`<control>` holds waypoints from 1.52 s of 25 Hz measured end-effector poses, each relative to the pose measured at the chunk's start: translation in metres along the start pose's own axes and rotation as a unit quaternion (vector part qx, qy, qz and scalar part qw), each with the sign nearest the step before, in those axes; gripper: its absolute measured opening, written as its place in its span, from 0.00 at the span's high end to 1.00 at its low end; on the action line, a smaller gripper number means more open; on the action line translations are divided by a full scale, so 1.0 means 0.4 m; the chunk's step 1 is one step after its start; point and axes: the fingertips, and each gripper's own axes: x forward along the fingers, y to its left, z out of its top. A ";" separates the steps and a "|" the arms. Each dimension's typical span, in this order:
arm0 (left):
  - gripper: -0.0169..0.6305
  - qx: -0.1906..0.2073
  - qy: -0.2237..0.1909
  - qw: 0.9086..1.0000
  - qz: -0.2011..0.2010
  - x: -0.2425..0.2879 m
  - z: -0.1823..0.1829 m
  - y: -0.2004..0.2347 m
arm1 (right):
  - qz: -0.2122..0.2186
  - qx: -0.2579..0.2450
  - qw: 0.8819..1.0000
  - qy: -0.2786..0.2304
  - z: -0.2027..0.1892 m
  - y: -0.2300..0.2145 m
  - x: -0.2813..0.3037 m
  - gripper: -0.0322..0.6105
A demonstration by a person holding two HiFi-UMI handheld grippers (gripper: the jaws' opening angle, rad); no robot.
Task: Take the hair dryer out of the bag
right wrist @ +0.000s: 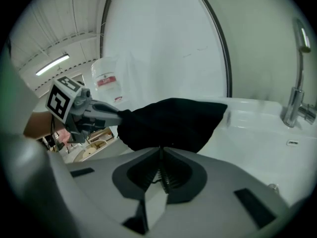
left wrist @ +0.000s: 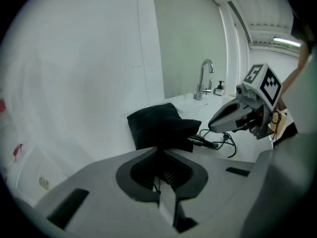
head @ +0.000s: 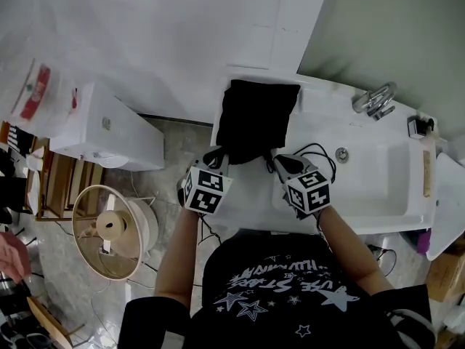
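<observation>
Hair dryer [left wrist: 204,142] sits almost wholly inside the black bag [head: 256,118], with only a dark, glossy stub poking out of the near side and its black cord [left wrist: 226,137] trailing in loops across the white top. The bag lies on the flat left end of the white washbasin [head: 378,187], close to the wall and well apart from the chrome tap [head: 374,99]. Both tools are at the bag's near edge, one at each corner. The left gripper [head: 217,156] has its jaws pinched together on the fabric, and the right gripper [head: 280,161] is likewise clenched on the cloth, just beside the cord. A round fan [head: 112,227] stands on the floor to the left.
</observation>
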 end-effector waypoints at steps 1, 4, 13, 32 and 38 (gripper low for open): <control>0.94 -0.002 -0.005 1.000 -0.001 -0.003 0.008 0.000 | 0.004 -0.004 1.000 0.004 -0.003 0.009 0.010 0.88; 0.94 -0.004 -0.015 1.000 -0.003 -0.007 0.024 -0.002 | 0.000 -0.008 1.000 0.010 -0.004 0.020 0.037 0.83; 0.94 -0.011 -0.032 0.999 -0.008 -0.004 0.045 -0.002 | -0.043 -0.077 0.995 0.036 -0.004 0.020 0.105 0.68; 0.94 -0.037 -0.046 0.998 -0.022 0.028 0.052 0.020 | -0.114 -0.029 0.990 0.081 0.006 -0.045 0.234 0.64; 0.94 -0.036 -0.044 0.998 -0.010 0.028 0.051 0.044 | -0.084 -0.017 0.994 0.073 0.030 -0.038 0.215 0.65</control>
